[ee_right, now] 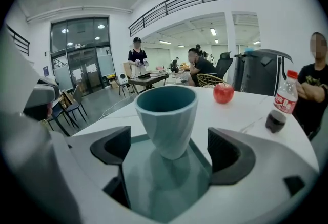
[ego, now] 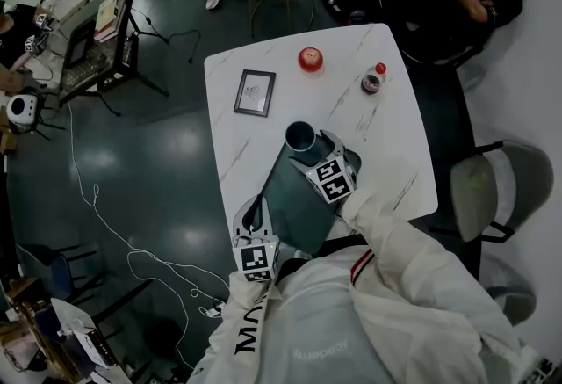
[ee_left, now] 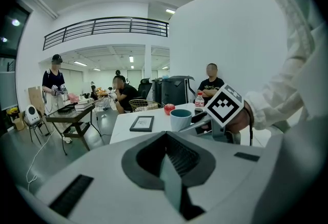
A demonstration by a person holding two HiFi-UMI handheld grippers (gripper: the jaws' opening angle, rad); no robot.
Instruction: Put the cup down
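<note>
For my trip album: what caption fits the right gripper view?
Right gripper open, a cup standing free between its jaws on a teal mat; apple and bottle behind.

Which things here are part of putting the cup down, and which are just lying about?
In the job: cup, mat under it, right gripper open either side of it.
Lying about: picture frame, apple, bottle, left gripper shut and empty.

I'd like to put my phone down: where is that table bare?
Bare: the right side of the table, from the bottle to the near edge, right of the mat; also between the frame and apple. Crowded: the mat's far end, with the cup.
</note>
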